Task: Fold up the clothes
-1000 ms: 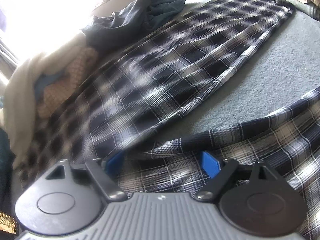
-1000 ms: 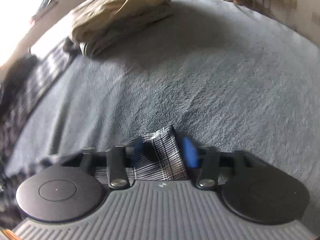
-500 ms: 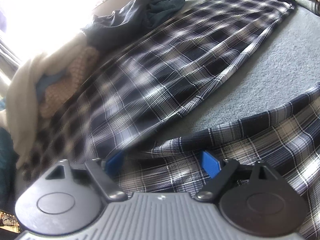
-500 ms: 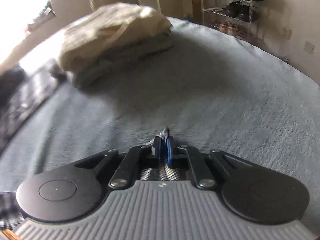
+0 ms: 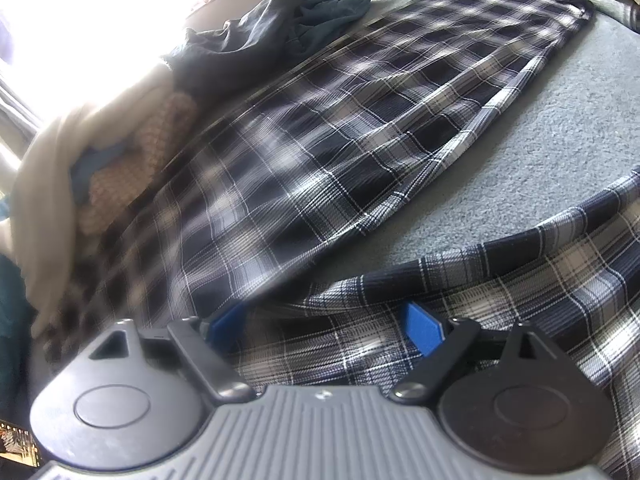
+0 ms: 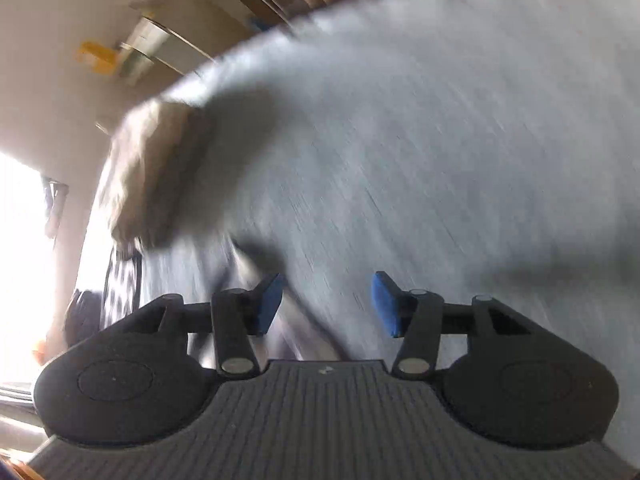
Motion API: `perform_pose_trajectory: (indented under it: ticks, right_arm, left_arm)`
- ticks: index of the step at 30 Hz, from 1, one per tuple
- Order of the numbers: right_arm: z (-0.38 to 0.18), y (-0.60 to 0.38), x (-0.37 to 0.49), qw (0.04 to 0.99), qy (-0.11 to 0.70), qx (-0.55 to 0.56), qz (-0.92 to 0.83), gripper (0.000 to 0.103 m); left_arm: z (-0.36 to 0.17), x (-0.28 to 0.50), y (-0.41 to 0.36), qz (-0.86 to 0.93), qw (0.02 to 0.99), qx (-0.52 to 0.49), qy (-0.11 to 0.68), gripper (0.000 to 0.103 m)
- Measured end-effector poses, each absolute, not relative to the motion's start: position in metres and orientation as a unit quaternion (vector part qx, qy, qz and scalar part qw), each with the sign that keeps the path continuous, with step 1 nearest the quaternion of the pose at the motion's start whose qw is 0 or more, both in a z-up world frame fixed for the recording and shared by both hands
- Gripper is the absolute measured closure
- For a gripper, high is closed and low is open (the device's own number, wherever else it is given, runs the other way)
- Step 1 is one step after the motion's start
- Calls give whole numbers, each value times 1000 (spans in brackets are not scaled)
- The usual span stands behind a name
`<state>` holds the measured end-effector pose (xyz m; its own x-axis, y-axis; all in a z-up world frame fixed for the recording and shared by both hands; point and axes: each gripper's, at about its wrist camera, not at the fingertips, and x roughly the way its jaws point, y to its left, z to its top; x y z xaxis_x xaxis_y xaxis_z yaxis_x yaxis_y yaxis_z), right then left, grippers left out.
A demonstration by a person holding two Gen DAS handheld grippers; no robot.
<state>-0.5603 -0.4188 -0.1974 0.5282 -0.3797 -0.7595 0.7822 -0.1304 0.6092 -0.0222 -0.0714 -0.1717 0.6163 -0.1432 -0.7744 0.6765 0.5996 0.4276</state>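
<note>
Left wrist: left claw (image 5: 326,320) spread low over plaid trousers (image 5: 360,128).

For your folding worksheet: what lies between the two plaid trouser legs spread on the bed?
In the left wrist view, only bare grey blanket separates the far plaid leg from the near plaid leg; nothing else rests there.

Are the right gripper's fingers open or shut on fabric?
Open: the right gripper shows a wide gap between its blue fingers, nothing pinched there.
</note>
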Motion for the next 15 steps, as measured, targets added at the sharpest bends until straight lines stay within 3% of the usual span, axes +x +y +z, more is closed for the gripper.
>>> perform_pose_trajectory:
  ticks: [5, 10, 11, 12, 15]
  right_arm:
    - [-227, -360, -594, 544, 92, 726, -411, 52]
    - [-261, -349, -571, 496, 30, 792, -354, 53]
    - [-258, -350, -564, 509, 34, 781, -361, 68]
    - [-255, -351, -557, 523, 38, 768, -367, 95]
    - [-215, -352, -538, 625, 60, 659, -414, 99]
  left_arm:
    - [-171, -23, -72, -251, 817, 378, 356, 16]
    - [-170, -24, -73, -249, 816, 382, 355, 16]
    - [-170, -24, -73, -249, 816, 382, 355, 16]
    - [-170, -24, -73, -248, 816, 381, 356, 16]
    - [-169, -24, -72, -247, 817, 377, 360, 16]
